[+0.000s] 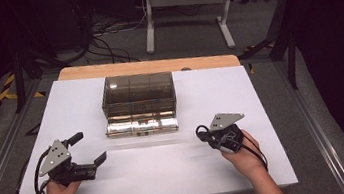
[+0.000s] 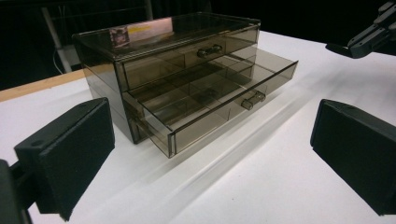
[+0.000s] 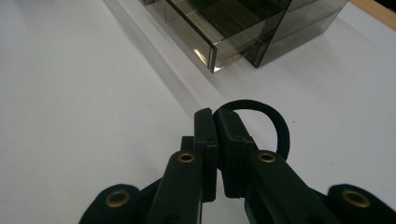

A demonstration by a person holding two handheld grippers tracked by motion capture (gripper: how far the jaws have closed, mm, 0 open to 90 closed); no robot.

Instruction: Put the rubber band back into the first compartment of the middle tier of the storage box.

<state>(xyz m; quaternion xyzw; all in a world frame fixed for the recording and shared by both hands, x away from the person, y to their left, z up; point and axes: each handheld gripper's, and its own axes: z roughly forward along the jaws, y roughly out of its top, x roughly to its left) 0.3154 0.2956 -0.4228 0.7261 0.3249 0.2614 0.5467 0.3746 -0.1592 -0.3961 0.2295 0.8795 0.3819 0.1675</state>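
Two jaws of my right gripper (image 3: 215,116) pinch a black hair tie (image 3: 275,122), the smoked drawer organiser's open middle drawer (image 1: 141,126) lying at eleven o'clock.

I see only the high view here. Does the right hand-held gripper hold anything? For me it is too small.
Observer: Yes. In the right gripper view the right hand-held gripper is shut on a black elastic band, whose loop sticks out beside the jaws.
Operator: And which drawer of the box is open?
Observer: The left gripper view shows the second drawer from the top pulled out; the top drawer is closed.
Operator: Is something in it?
Observer: Its compartments look empty.
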